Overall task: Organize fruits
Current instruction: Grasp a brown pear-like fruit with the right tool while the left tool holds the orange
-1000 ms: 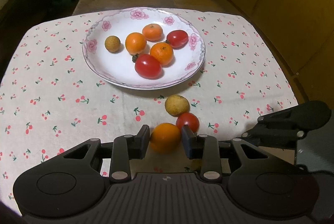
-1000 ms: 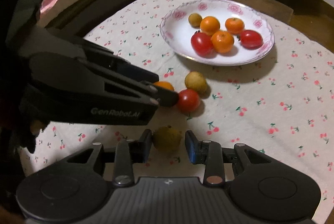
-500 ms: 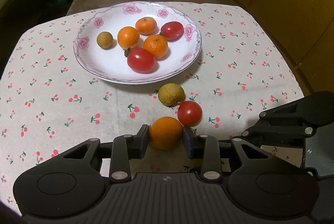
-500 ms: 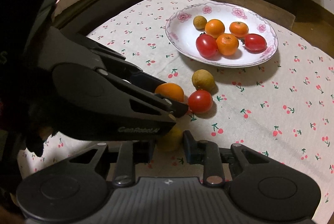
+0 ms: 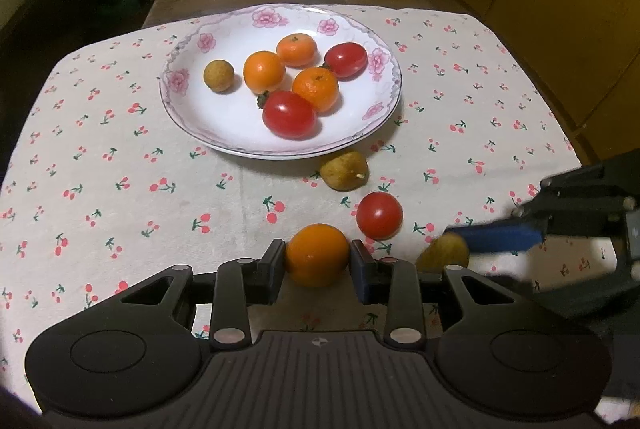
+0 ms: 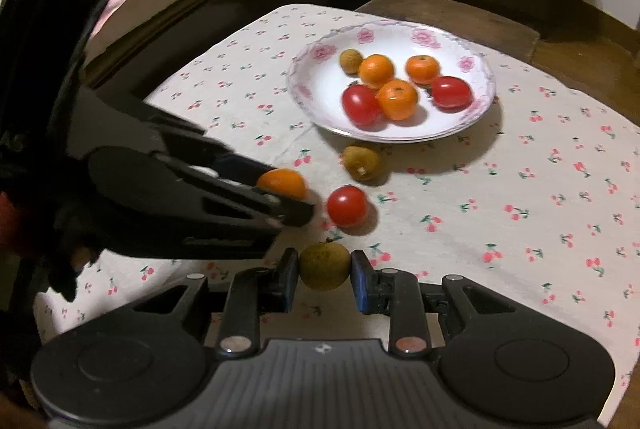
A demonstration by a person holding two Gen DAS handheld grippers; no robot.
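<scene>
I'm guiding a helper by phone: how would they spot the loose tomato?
Find the flowered plate on the cherry-print cloth. Just off its near rim lies a brown longan, and beside that the tomato. It is the only red fruit off the plate, held by no tool.

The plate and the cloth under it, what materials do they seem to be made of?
The plate looks like glazed ceramic or porcelain: white, glossy, with printed pink flowers and a thin scalloped rim line. The cloth looks like soft woven cotton, matte and slightly fuzzy, with a cherry print and small wrinkles. Neither is certain from sight alone.
</scene>
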